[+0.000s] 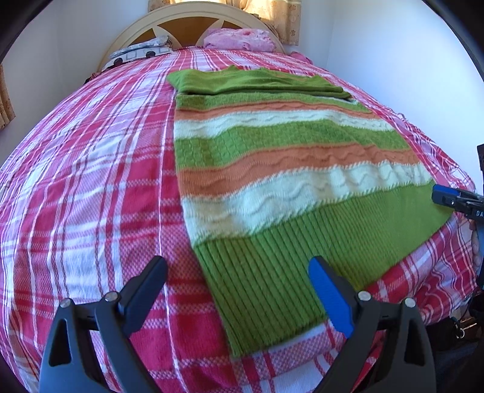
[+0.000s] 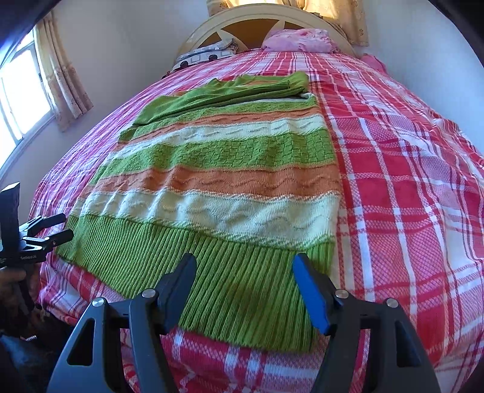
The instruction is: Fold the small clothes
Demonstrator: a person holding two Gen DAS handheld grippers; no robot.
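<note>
A green, orange and cream striped knit sweater (image 1: pixel 272 169) lies flat on the bed, sleeves folded across its top, ribbed green hem toward me. It also shows in the right wrist view (image 2: pixel 217 187). My left gripper (image 1: pixel 237 266) is open and empty, hovering over the hem's left corner. My right gripper (image 2: pixel 245 266) is open and empty, just above the hem near its right corner. The right gripper also shows at the edge of the left wrist view (image 1: pixel 450 196), and the left gripper at the edge of the right wrist view (image 2: pixel 63 226).
The bed has a red, pink and white plaid cover (image 1: pixel 90 181). A pink pillow (image 1: pixel 239 39) and a patterned pillow (image 1: pixel 139 51) lie by the cream headboard (image 1: pixel 181 18). A curtained window (image 2: pixel 21 90) is on the left wall.
</note>
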